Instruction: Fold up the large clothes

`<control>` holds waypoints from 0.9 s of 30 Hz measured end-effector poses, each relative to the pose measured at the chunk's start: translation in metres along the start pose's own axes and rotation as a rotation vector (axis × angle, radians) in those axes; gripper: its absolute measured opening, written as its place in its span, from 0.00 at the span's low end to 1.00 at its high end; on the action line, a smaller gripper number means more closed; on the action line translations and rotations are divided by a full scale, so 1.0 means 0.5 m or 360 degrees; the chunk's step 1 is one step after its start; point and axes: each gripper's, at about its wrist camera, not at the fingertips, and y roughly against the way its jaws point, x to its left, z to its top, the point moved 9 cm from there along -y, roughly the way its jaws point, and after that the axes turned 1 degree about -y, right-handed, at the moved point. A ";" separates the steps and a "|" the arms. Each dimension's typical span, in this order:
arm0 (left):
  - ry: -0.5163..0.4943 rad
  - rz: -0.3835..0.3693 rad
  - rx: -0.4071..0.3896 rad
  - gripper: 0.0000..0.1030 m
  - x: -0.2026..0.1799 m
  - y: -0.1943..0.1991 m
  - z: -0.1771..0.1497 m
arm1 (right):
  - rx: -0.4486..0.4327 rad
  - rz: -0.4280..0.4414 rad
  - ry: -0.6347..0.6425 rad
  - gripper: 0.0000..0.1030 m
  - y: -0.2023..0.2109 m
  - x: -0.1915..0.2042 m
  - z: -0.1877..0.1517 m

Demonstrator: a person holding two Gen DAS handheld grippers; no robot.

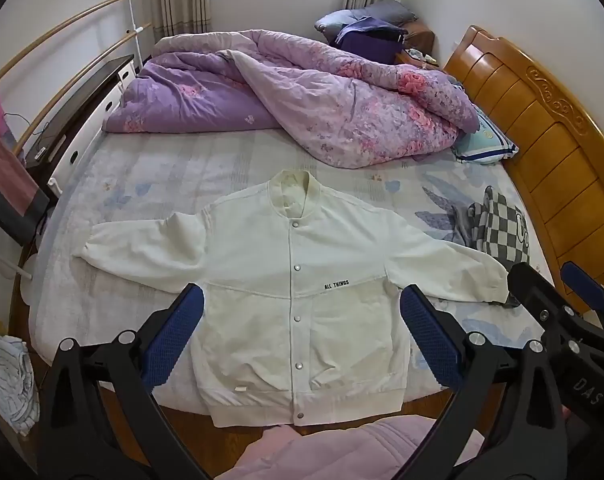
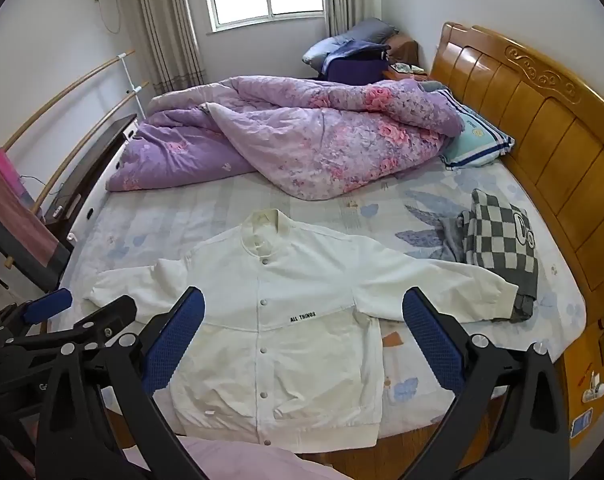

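Observation:
A white snap-button jacket [image 1: 297, 280] [image 2: 277, 320] lies flat and face up on the bed, buttoned, both sleeves spread out sideways, its hem at the near edge. My left gripper [image 1: 302, 320] hovers above its lower half, open, with nothing between the blue pads [image 1: 173, 340]. My right gripper [image 2: 304, 320] hangs beside it, also open and empty, over the jacket's right side. Each gripper shows at the edge of the other's view: the right gripper [image 1: 554, 292] and the left gripper [image 2: 81, 308].
A rumpled purple floral quilt [image 1: 302, 96] [image 2: 293, 136] fills the far half of the bed. A folded grey checked garment [image 1: 498, 224] [image 2: 498, 236] lies by the right sleeve. A wooden headboard [image 1: 542, 128] [image 2: 542, 128] runs along the right. A pink padded garment on the person [image 1: 334, 452] shows at the bottom.

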 end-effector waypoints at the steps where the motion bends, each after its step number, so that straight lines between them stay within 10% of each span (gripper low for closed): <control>1: 0.0002 -0.0001 0.0009 0.95 0.000 0.000 -0.001 | -0.0010 0.0004 0.0005 0.93 0.001 0.001 0.002; 27: -0.0024 0.0023 -0.0027 0.96 0.004 0.022 0.015 | -0.0068 -0.0089 0.0030 0.93 0.009 0.029 -0.003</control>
